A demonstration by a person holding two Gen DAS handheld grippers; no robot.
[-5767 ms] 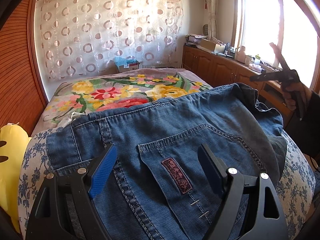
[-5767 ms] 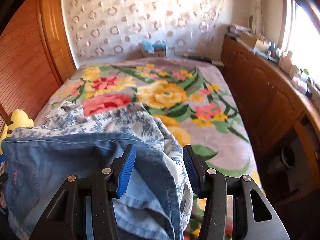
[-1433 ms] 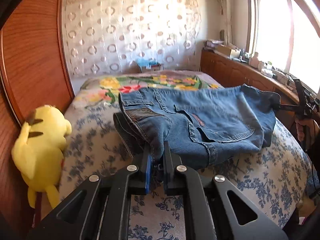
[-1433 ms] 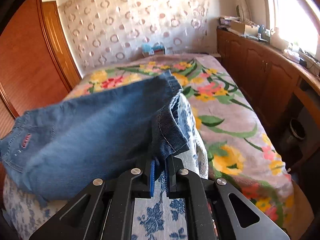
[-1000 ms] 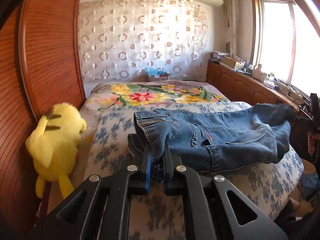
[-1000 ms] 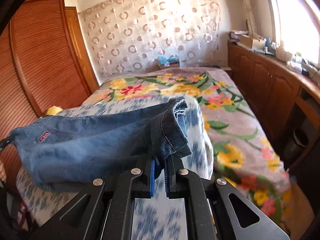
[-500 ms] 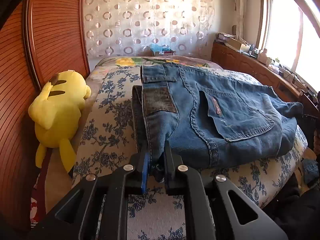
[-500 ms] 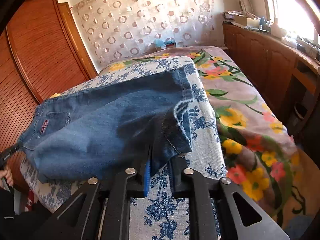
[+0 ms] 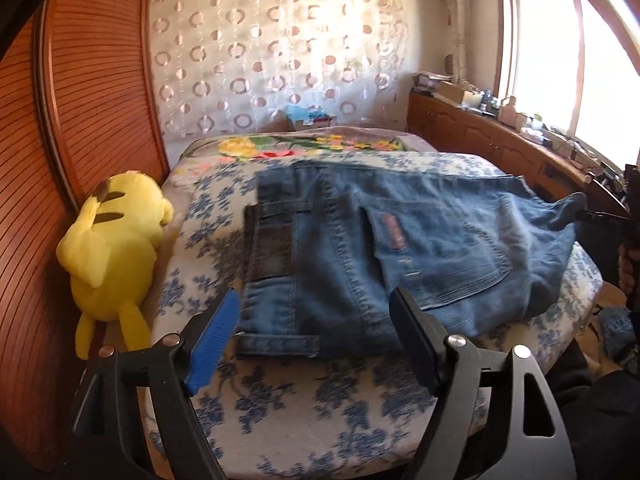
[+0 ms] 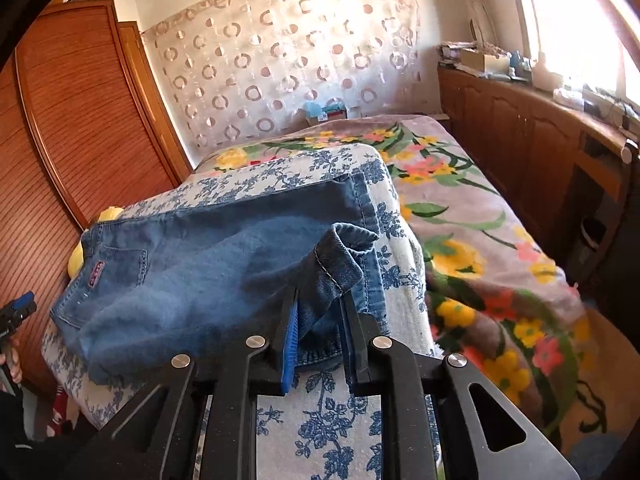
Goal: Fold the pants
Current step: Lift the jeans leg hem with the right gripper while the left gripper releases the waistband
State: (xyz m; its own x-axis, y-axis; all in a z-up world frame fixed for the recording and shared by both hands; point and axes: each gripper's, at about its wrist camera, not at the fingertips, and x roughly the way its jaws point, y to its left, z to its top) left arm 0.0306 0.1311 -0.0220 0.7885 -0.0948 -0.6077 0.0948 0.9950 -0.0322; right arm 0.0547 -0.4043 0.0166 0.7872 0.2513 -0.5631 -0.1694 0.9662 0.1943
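Blue denim pants lie folded lengthwise across a blue-flowered white cover, waistband at the left and back pocket up. My left gripper is open and empty, its fingers either side of the waistband corner, just short of it. In the right wrist view the pants stretch to the left. My right gripper has its jaws slightly parted around the bunched leg hem, which is still raised between them.
A yellow plush toy lies left of the pants against the wooden wardrobe. A flowered blanket covers the bed to the right. Wooden cabinets run under the window. The other gripper shows at the left edge.
My left gripper has opened and let go of the waistband, which now rests flat on the cover. The right jaws have eased apart a little around the hem.
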